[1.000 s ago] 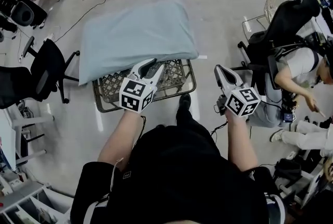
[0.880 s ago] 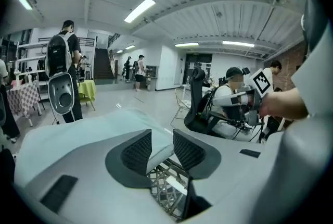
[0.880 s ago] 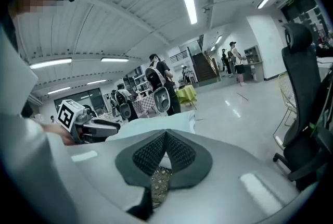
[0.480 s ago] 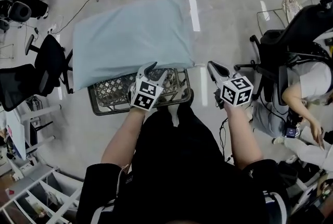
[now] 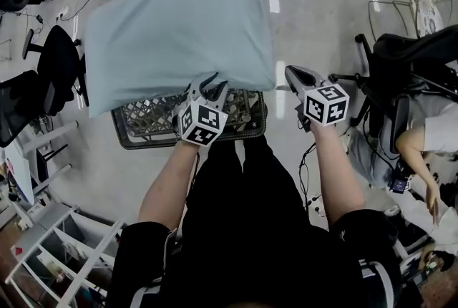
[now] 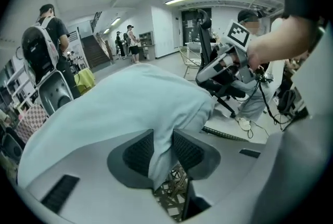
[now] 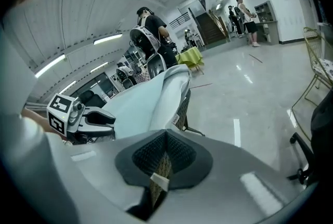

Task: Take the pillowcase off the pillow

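Note:
A pillow in a light blue pillowcase (image 5: 179,34) lies across a woven wire basket (image 5: 143,133). My left gripper (image 5: 209,82) is at the pillow's near edge. In the left gripper view a hanging fold of the pillowcase (image 6: 158,158) fills the gap between the pads (image 6: 136,152); the jaws have just been closing and are shut on this fold. My right gripper (image 5: 290,72) hovers beside the pillow's near right corner, apart from it, shut with nothing held. The right gripper view looks along the pillow's (image 7: 140,103) side, with the left gripper (image 7: 104,120) at its left.
Black office chairs (image 5: 57,63) stand left of the basket, and another chair (image 5: 418,56) with a seated person (image 5: 429,149) is on the right. A wire chair (image 5: 433,2) stands far right. White shelving (image 5: 57,256) is at the lower left. People (image 6: 49,35) stand further off.
Both grippers have come down and forward towards the pillow. The left one went from above the basket rim to the pillow's near edge, with pillowcase fabric now between its jaws.

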`<control>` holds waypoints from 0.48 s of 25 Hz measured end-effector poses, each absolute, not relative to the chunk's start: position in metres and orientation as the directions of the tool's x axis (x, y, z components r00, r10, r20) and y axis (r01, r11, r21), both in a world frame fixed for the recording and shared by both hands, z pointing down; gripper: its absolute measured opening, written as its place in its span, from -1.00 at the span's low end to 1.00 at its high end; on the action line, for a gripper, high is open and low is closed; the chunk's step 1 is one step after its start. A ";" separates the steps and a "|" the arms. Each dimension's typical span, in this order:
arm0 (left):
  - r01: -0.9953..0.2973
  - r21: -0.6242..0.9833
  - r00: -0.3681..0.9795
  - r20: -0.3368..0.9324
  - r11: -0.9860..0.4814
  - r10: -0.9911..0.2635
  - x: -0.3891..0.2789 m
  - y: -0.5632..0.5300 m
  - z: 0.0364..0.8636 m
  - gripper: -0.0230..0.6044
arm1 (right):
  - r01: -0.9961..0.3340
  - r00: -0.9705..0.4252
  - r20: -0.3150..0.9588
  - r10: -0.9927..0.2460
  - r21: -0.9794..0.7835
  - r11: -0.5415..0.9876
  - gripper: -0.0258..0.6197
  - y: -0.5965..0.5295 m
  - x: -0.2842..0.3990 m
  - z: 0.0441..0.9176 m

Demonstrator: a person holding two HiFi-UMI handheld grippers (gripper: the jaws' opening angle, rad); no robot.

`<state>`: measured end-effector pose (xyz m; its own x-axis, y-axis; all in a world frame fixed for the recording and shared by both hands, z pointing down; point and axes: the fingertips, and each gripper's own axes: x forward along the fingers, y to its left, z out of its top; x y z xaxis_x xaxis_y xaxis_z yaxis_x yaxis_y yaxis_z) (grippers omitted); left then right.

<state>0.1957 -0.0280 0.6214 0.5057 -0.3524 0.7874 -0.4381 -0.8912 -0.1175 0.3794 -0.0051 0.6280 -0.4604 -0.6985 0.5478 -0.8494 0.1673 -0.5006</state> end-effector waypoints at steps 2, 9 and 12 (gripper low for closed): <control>-0.412 -0.135 0.508 0.787 -0.901 -0.350 0.190 -0.030 0.621 -0.67 | -0.841 -0.478 0.560 -0.677 -0.513 0.170 -0.88 -0.010 0.373 0.635; -0.470 -0.036 0.548 0.771 -0.882 -0.324 0.170 -0.035 0.613 -0.88 | -0.761 -0.600 0.557 -0.574 -0.618 0.196 -0.69 -0.004 0.335 0.644; -0.502 -0.001 0.559 0.762 -0.865 -0.326 0.166 -0.034 0.608 -0.88 | -0.711 -0.655 0.539 -0.530 -0.677 0.191 -0.30 0.004 0.319 0.643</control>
